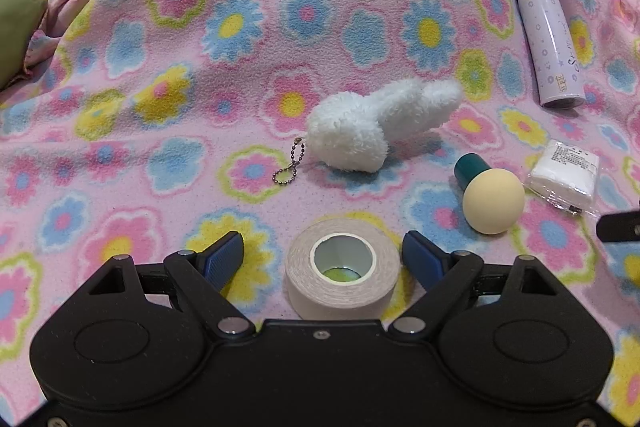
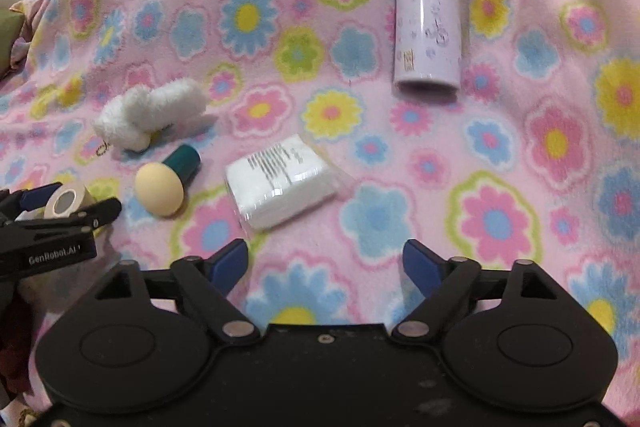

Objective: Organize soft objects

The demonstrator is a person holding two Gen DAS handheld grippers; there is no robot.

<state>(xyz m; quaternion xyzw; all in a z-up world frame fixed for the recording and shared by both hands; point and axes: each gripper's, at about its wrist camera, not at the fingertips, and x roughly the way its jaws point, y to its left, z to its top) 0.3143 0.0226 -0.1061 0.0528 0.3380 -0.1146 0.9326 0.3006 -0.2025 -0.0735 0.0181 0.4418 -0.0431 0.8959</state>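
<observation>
My left gripper [image 1: 323, 253] is open, its blue pads on either side of a white tape roll [image 1: 342, 269] that lies on the flowered blanket; neither pad touches it. Beyond lie a white plush keychain toy [image 1: 372, 125], a yellow sponge ball with a teal handle [image 1: 490, 195] and a wrapped pack of white pads [image 1: 566, 173]. My right gripper [image 2: 324, 261] is open and empty above the blanket, near the wrapped pack [image 2: 280, 181]. The right wrist view also shows the sponge [image 2: 162, 187], the plush toy [image 2: 148, 115], the tape roll [image 2: 66, 203] and the left gripper [image 2: 64, 211] at the left edge.
A lilac flask [image 1: 550, 39] lies on the blanket at the far right, also seen in the right wrist view [image 2: 428, 11]. A green cushion [image 1: 16, 27] sits at the left edge. The pink flowered blanket [image 2: 520, 187] covers the whole surface.
</observation>
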